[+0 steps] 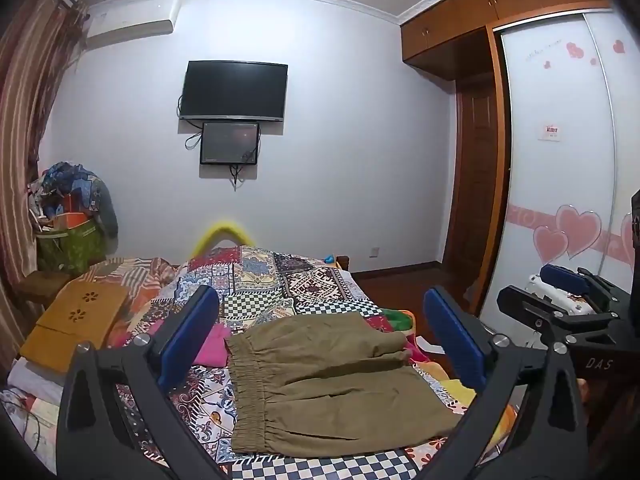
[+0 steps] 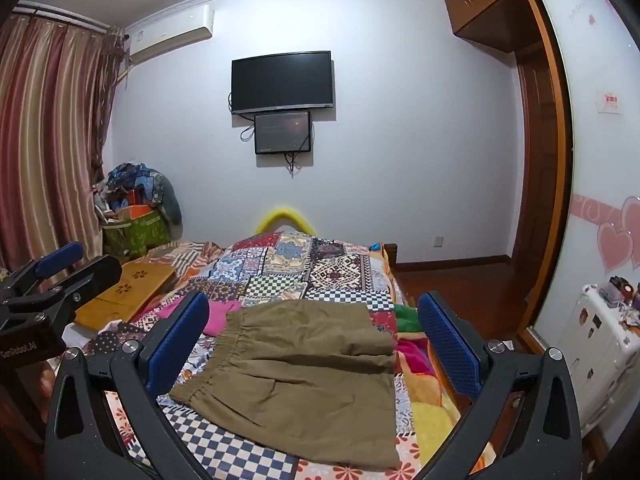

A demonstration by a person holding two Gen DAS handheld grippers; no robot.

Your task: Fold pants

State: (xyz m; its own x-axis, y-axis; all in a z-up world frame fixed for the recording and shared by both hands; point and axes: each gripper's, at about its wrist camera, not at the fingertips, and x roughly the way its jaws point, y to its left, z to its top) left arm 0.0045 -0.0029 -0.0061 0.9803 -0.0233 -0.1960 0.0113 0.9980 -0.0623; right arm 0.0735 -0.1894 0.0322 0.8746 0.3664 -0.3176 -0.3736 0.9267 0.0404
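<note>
here we look down a bed covered in a bright patchwork quilt (image 1: 280, 280) of checks and printed squares, which runs from under our tools to the far white wall. on that wall hangs a black flat television (image 1: 234, 90) with a smaller dark screen (image 1: 229, 143) just beneath it. along the right side stands a wooden wardrobe with white sliding doors bearing pink hearts (image 1: 560, 184), and striped curtains (image 2: 48, 128) hang on the left.

on the near part of the quilt lie the olive-green pants with an elastic waistband (image 1: 324, 384), folded into a compact stack of layers, waistband toward the left. nothing touches them. just beyond their upper left corner a pink cloth (image 2: 222, 316) rests on the quilt, and a flat yellow wooden board with flower cut-outs (image 1: 76, 320) sits further left.

our left gripper (image 1: 322, 338) hovers above the pants with its blue-padded fingers (image 1: 188, 340) spread wide and holding nothing. our right gripper (image 2: 316, 346) hovers beside it, its blue fingers (image 2: 448, 344) likewise wide apart and free of the cloth. each tool shows at the edge of the other's view.
</note>
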